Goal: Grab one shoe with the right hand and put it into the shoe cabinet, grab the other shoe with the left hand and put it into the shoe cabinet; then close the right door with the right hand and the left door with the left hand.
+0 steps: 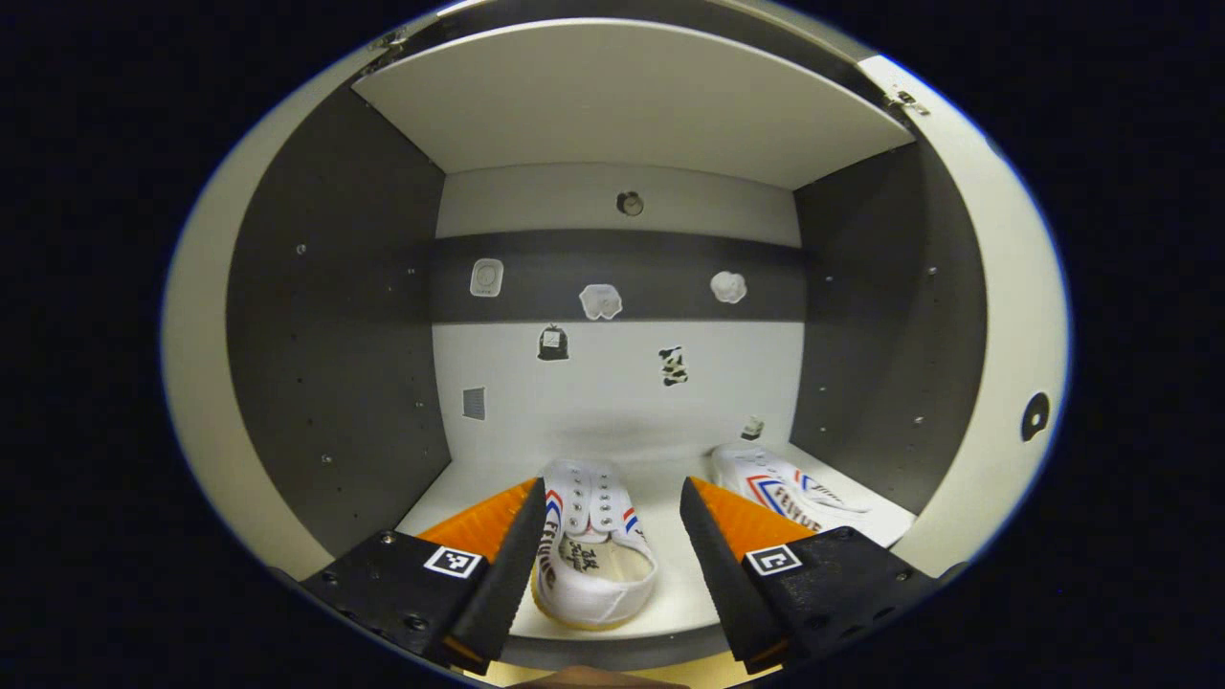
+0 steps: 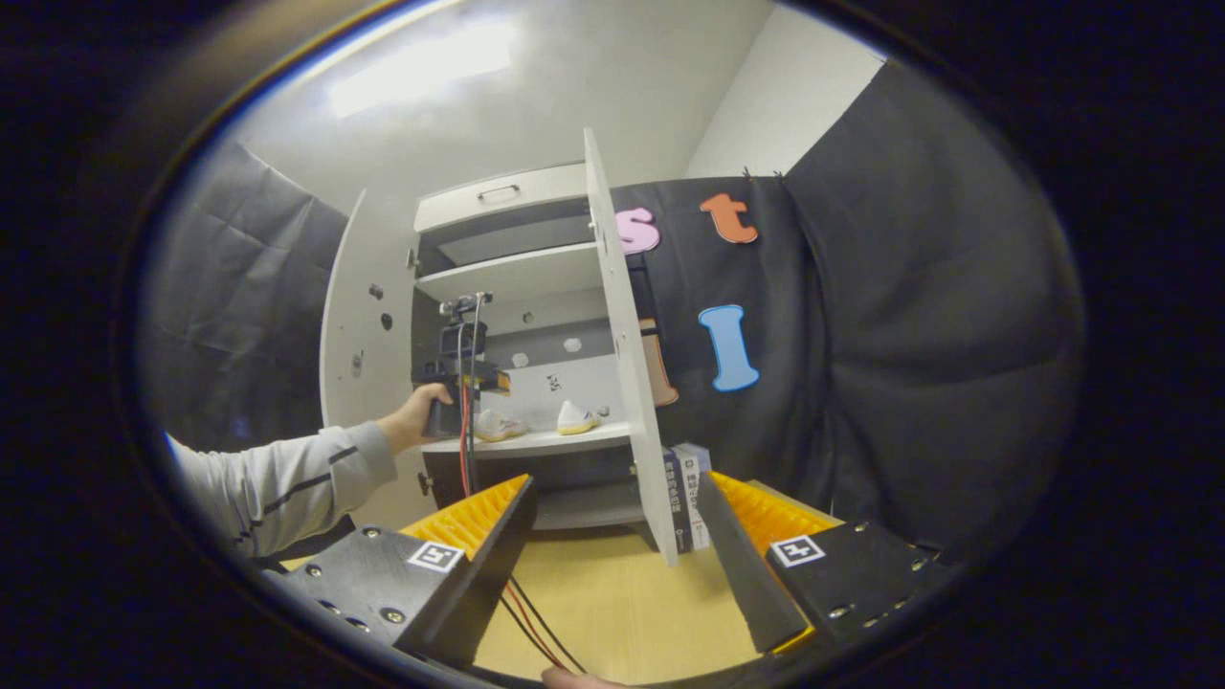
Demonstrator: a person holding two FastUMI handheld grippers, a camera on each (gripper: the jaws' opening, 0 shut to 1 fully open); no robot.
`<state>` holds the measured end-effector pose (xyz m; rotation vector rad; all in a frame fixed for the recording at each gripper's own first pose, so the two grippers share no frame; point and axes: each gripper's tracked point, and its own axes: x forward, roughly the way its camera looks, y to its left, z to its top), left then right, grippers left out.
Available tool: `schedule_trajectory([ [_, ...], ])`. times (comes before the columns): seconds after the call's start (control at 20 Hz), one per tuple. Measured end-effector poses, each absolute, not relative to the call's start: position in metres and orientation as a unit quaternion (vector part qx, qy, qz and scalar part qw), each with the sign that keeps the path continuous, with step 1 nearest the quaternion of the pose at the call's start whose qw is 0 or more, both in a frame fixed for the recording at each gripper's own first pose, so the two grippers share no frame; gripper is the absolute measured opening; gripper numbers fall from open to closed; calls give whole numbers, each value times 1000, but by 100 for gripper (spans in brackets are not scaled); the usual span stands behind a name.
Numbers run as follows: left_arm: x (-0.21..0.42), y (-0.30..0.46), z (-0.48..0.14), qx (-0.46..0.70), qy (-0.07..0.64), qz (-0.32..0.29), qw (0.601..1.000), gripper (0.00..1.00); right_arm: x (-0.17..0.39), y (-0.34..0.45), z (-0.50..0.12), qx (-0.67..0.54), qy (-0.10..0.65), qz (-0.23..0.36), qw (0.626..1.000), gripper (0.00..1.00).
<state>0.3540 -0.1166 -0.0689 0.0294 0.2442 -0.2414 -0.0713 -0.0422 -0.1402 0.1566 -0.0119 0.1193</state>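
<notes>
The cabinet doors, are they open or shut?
Open. In the right gripper view the right door stands edge-on, swung out, and the left door is swung wide; both shoes show on the shelf inside.

This is looking like a staged recording booth rather than a lived-in home. Black cloth [image 2: 919, 316] is hanging as the wall behind a white shoe cabinet [image 2: 522, 277], whose two doors are standing open. Small stickers [image 1: 600, 301] are dotting the cabinet's back panel, and two white shoes [image 1: 593, 555] are sitting on its shelf. A few books [image 2: 684, 498] are standing by the light wooden floor [image 2: 622, 603], under plain white walls and ceiling.
</notes>
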Motion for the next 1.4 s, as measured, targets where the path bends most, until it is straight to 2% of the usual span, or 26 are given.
schedule_trajectory([
  [0.15,308,-111,-41,27,106,-132,985,94,-77,-44,-135,73,-13,61,995,100],
  [0.35,246,-76,-11,23,80,-107,991,94,-82,-47,-129,95,-20,71,993,100],
  [0.4,228,-60,-7,22,77,-91,993,94,-83,-47,-129,103,-17,75,992,97],
  [0.5,195,-42,-6,27,75,-94,992,97,-85,-52,-126,106,-20,74,991,100],
  [0.6,168,-21,-5,23,68,-92,993,98,-83,-62,-126,105,-23,60,992,97],
  [0.65,152,-13,-5,10,65,-101,993,98,-83,-65,-129,100,-19,57,993,100],
  [0.7,139,-10,-4,4,52,-117,992,99,-86,-66,-133,94,-14,62,993,97],
  [0.75,126,-1,-6,0,47,-120,992,97,-88,-68,-133,90,-12,69,993,100],
  [0.9,90,17,-27,-4,59,-118,991,96,-89,-99,-126,74,-27,43,996,100],
  [1.1,48,26,-59,-1,78,-148,986,97,-61,-138,-132,40,6,24,999,100],
  [1.2,33,37,-67,-1,76,-152,985,97,-39,-162,-108,20,-1,16,1000,97],
  [1.4,0,52,-75,-19,65,-158,985,96,10,-190,-61,1,3,32,999,100],
])
